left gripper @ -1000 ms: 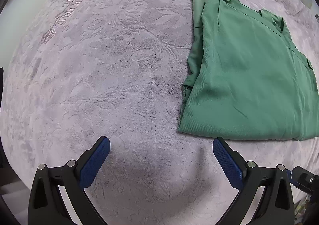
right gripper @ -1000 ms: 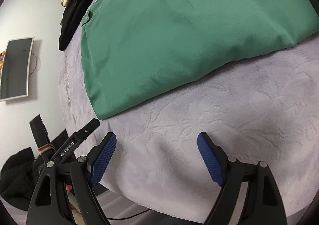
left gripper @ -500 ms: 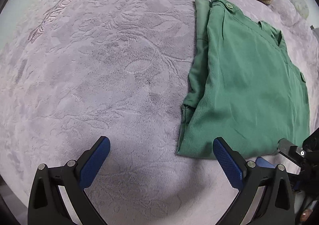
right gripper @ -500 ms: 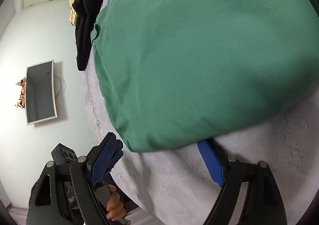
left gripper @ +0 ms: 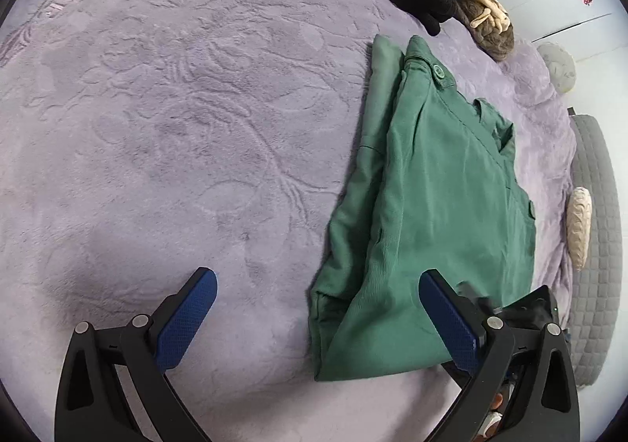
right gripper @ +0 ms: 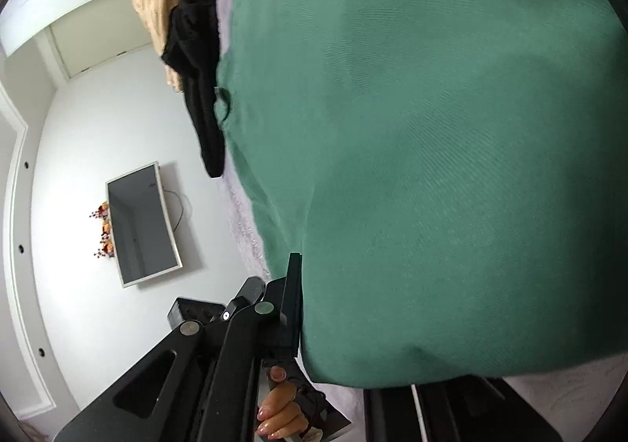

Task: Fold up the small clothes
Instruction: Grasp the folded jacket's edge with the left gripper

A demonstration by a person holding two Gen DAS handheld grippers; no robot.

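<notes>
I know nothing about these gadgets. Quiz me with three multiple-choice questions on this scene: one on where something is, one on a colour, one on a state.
1. Where does the folded garment lie?
A. on the purple blanket
B. on a wooden floor
C. in a basket

2. What colour is it?
A. red
B. green
C. white

3. How does the left gripper stand?
A. shut on the garment
B. open
C. out of view

Key: 1 A, purple plush surrounds it; 2 B, the cloth is plainly green; 3 B, its blue pads stand wide apart.

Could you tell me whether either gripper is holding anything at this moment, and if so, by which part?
The right gripper is shut on the green garment, at its near hem edge by the right corner. The left gripper is open and holds nothing.
</notes>
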